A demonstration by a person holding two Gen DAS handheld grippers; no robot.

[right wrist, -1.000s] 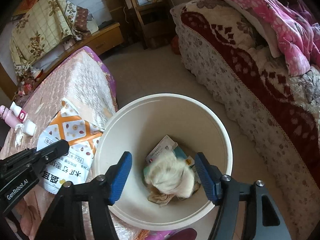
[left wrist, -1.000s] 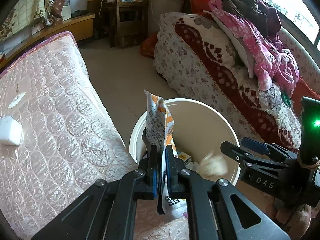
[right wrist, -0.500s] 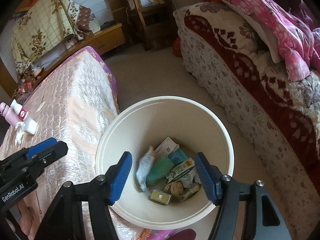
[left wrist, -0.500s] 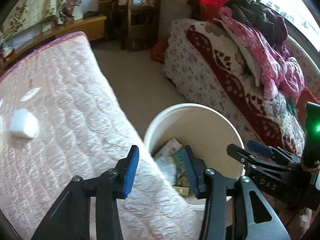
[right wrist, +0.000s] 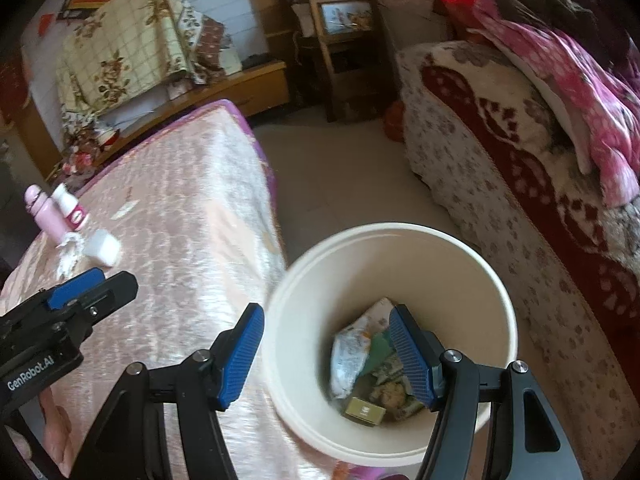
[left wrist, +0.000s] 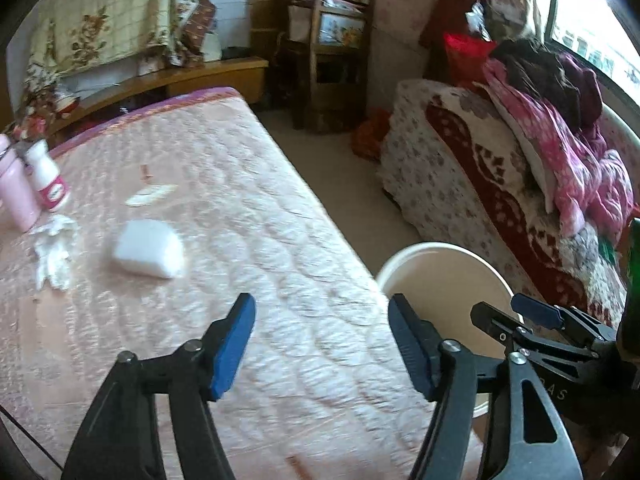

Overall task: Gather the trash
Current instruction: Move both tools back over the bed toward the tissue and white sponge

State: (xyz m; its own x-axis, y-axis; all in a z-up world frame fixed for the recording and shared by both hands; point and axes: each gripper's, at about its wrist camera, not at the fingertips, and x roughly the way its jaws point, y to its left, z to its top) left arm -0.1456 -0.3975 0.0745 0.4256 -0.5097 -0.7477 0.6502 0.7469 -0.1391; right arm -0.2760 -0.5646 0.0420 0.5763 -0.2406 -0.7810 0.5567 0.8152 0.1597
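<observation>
A cream bucket [right wrist: 472, 264] stands on the floor beside the pink quilted bed [right wrist: 180, 216]. Inside it lie a snack wrapper [right wrist: 352, 352], a small gold box [right wrist: 365, 411] and other packets. My right gripper [right wrist: 326, 354] hangs open above the bucket's near rim, nothing between its blue pads. My left gripper [left wrist: 322, 346] is over the bed's edge, its jaws opening and empty; the bucket [left wrist: 444, 276] shows just right of it. On the bed lie a white pack [left wrist: 149, 248], a crumpled white tissue [left wrist: 54, 246] and a thin white scrap [left wrist: 150, 196].
A pink bottle [left wrist: 16, 192] and a white bottle [left wrist: 48, 178] stand at the bed's far left. A second bed with a floral cover [left wrist: 460, 168] and pink clothing [left wrist: 560, 148] lies right of the bucket. A wooden shelf [left wrist: 336, 60] stands at the back, bare floor [right wrist: 344, 184] between.
My left gripper opened and let go of the orange snack wrapper, which now lies in the bucket, then swung left over the bed. The right gripper stayed open and drew back a little.
</observation>
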